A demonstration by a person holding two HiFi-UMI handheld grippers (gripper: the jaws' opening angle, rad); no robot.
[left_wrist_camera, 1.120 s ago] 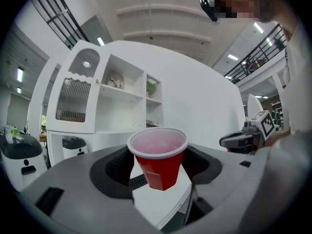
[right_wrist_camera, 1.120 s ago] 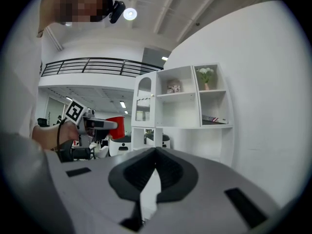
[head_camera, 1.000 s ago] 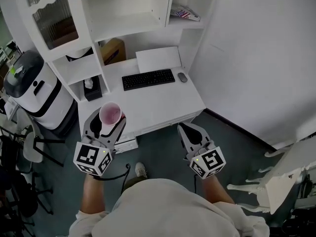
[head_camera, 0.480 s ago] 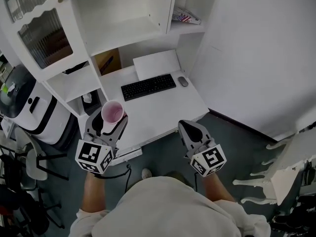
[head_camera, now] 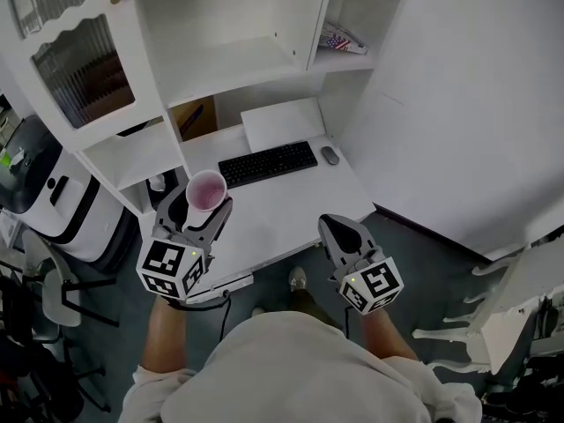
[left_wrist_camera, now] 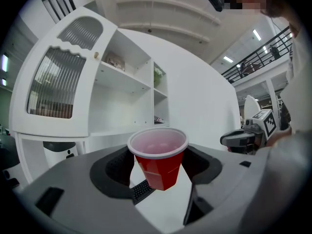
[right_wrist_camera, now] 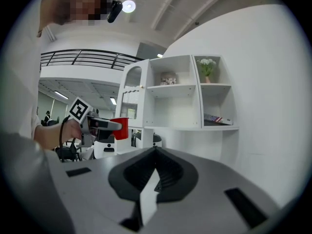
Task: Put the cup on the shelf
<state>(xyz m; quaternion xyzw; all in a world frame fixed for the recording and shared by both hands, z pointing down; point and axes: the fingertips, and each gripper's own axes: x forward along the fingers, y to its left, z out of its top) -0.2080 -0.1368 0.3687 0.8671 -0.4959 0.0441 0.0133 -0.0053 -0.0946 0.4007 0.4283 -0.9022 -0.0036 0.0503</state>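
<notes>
**Cup** [left_wrist_camera: 158,162]: red plastic, white rim, upright with its mouth up. It sits between the jaws of the left gripper [head_camera: 203,204], near their tips. The jaws stand wide and bear on its sides, and the cup is carried in the air, not touching any surface.

**Left gripper:** closed on the cup at a wide opening. It is held above the near left edge of the table [head_camera: 300,203].

**Right gripper** [right_wrist_camera: 156,152]: jaws brought together at the tips, with nothing between them. It is level with the left gripper and well apart from it on the right, off the table's near right corner.

**Keyboard** [head_camera: 267,162]: black, flat on the table, ahead of the left gripper and slightly to its right.

**Mouse** [head_camera: 330,155]: grey, just beside the keyboard's right end, ahead of the right gripper.

**White flat panel** [head_camera: 282,123]: lies on the table just beyond the keyboard.

**Shelf unit** [head_camera: 231,55]: white with open compartments, ahead of and above both grippers. Its wide middle shelf is beyond the keyboard.

**Flag-printed item** [head_camera: 342,39]: lies in the narrow compartment ahead of the right gripper.

**Ribbed-glass door** [head_camera: 84,64]: ahead and left of the left gripper.

**Brown box** [head_camera: 197,117]: in the recess under the middle shelf, ahead of the left gripper.

**White-and-black appliance** [head_camera: 48,196]: on the floor to the left of the left gripper.
</notes>
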